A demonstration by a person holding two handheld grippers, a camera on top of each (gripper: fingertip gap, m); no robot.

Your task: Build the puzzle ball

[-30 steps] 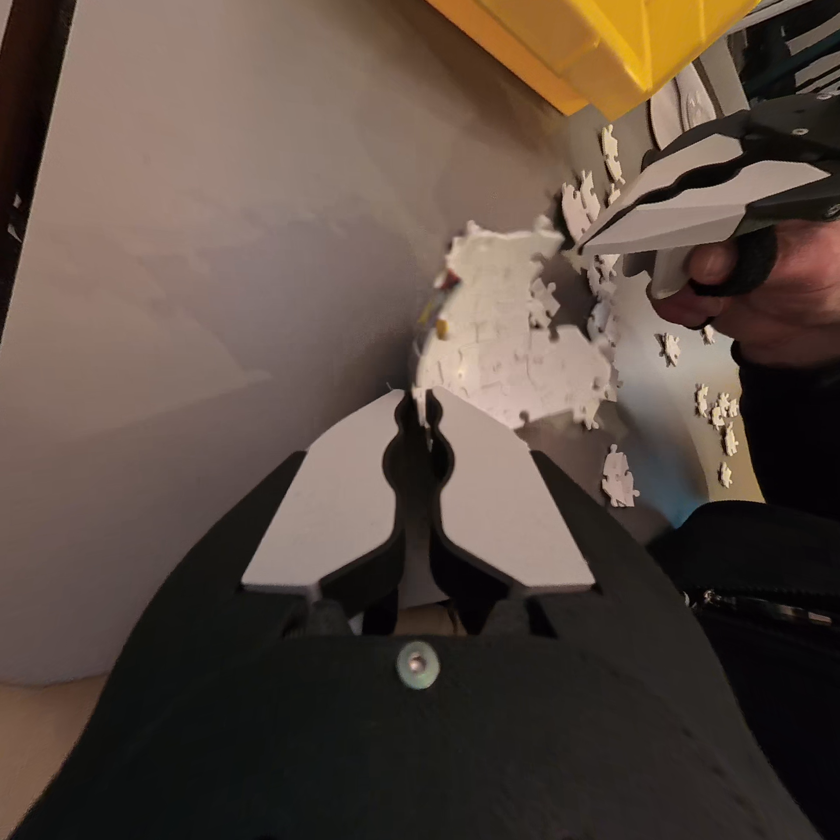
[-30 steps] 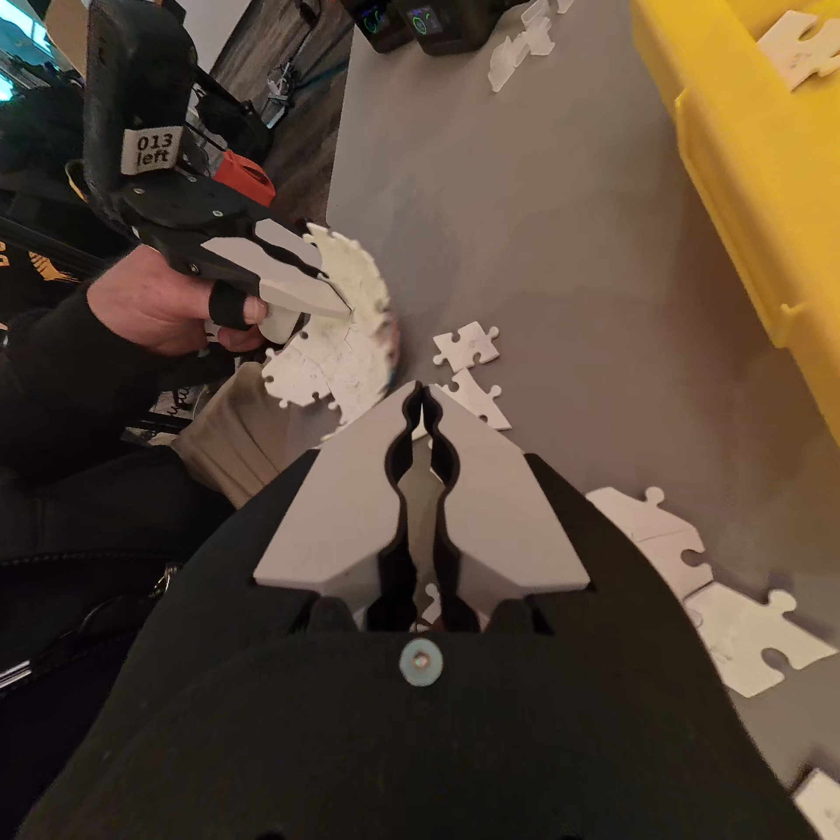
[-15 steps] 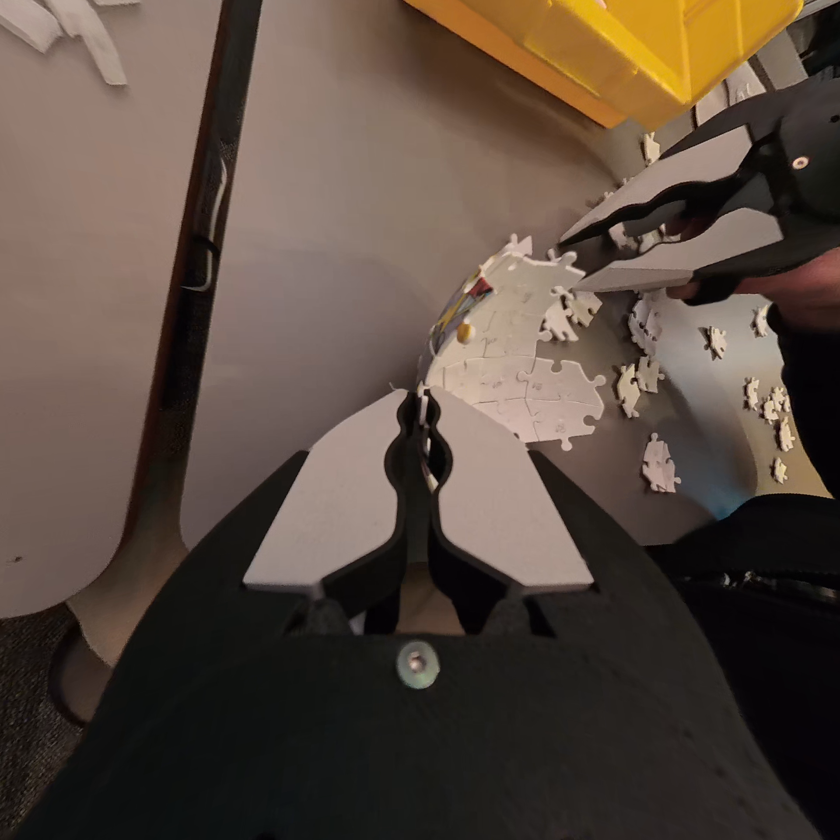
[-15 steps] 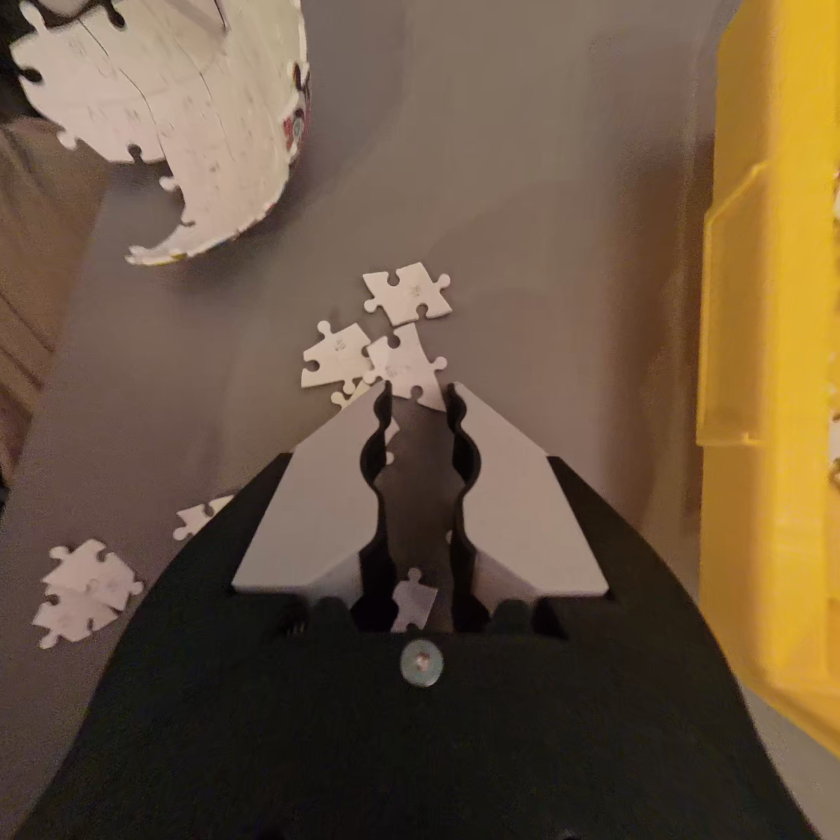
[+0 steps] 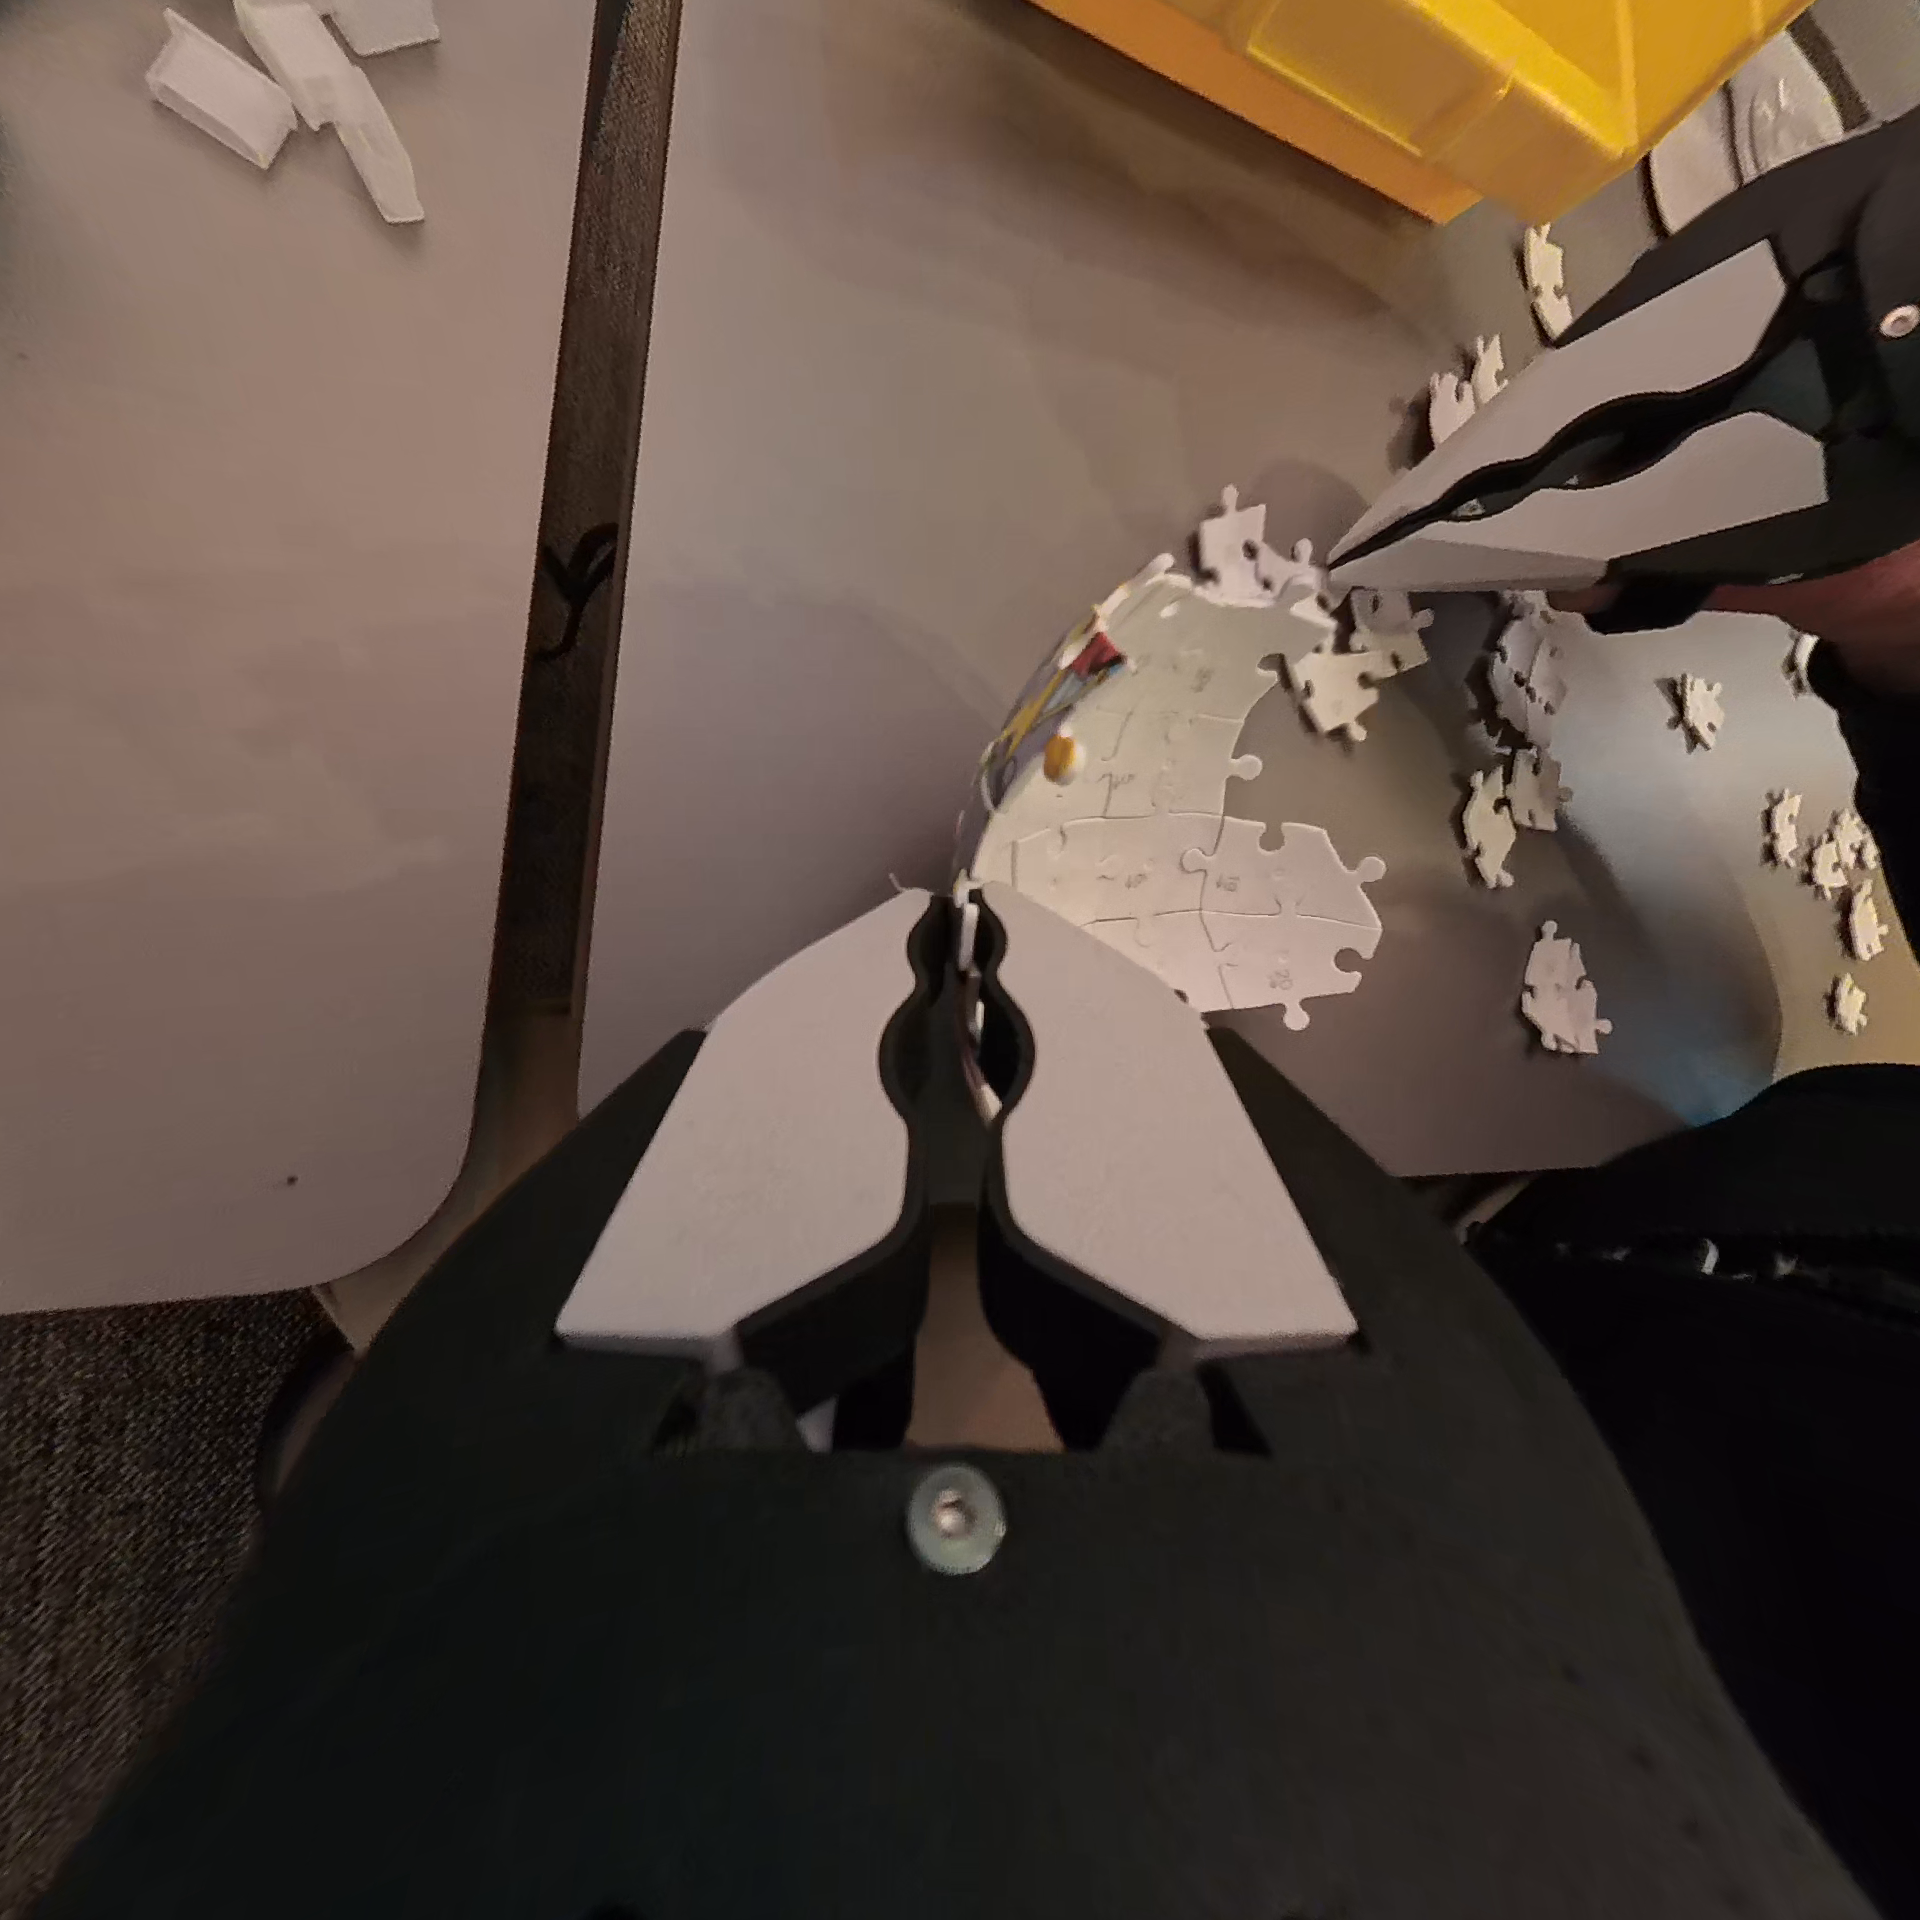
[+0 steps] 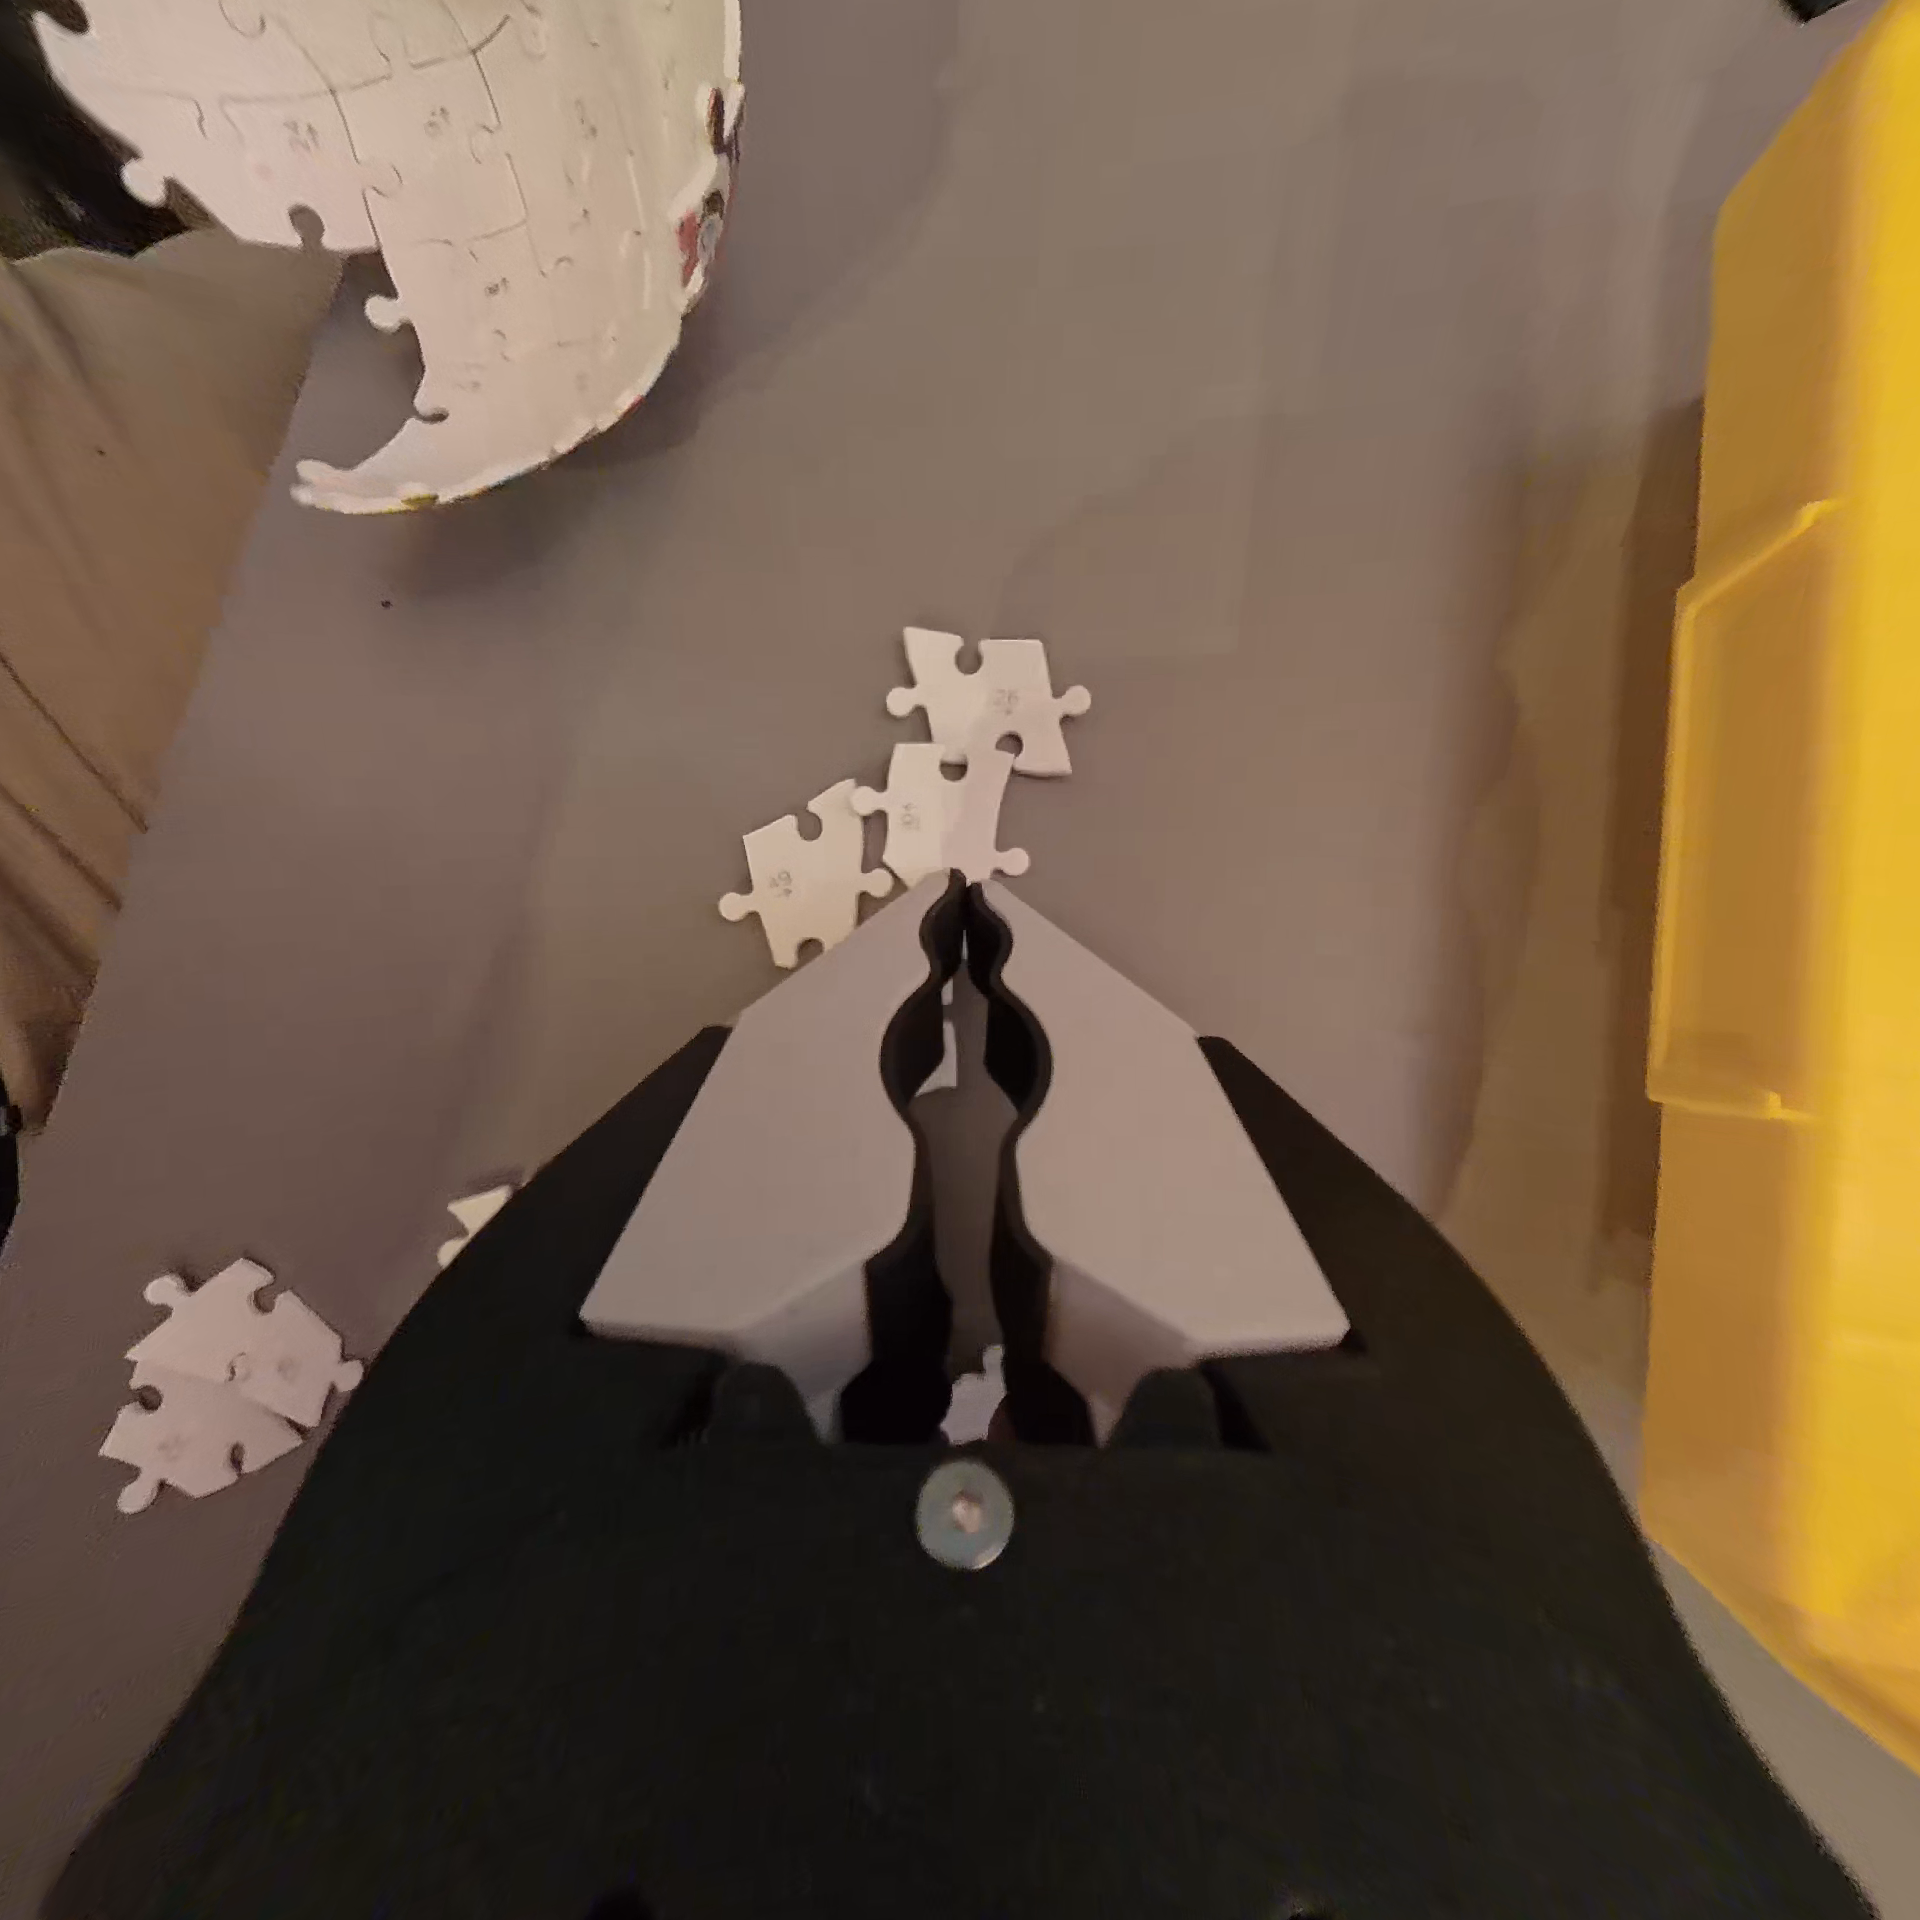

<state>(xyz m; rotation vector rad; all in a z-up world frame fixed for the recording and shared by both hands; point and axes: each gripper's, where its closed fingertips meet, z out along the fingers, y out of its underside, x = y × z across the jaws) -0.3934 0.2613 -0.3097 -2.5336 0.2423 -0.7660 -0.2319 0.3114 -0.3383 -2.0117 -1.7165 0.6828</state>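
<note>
The partly built puzzle ball (image 5: 1164,862) is a white curved shell with colour print on its outer side. My left gripper (image 5: 961,909) is shut on its near edge and holds it above the grey table (image 5: 883,416). The ball also shows at the top left of the right wrist view (image 6: 468,208). My right gripper (image 6: 961,883) is shut on the near edge of a loose white puzzle piece (image 6: 935,821) on the table. It also shows in the left wrist view (image 5: 1335,561), beyond the ball, with its tips at that piece (image 5: 1242,545).
Two more loose pieces (image 6: 982,707) (image 6: 805,883) lie touching the pinched one. Other pieces are scattered to the right (image 5: 1558,987) and near left (image 6: 229,1382). A yellow bin (image 6: 1818,935) stands on the right, also seen at the back (image 5: 1403,83). A second tabletop (image 5: 260,623) with white plastic parts (image 5: 291,104) adjoins.
My right gripper has closed from open onto the puzzle piece on the table. My left gripper still holds the ball, which now sits nearer the right gripper.
</note>
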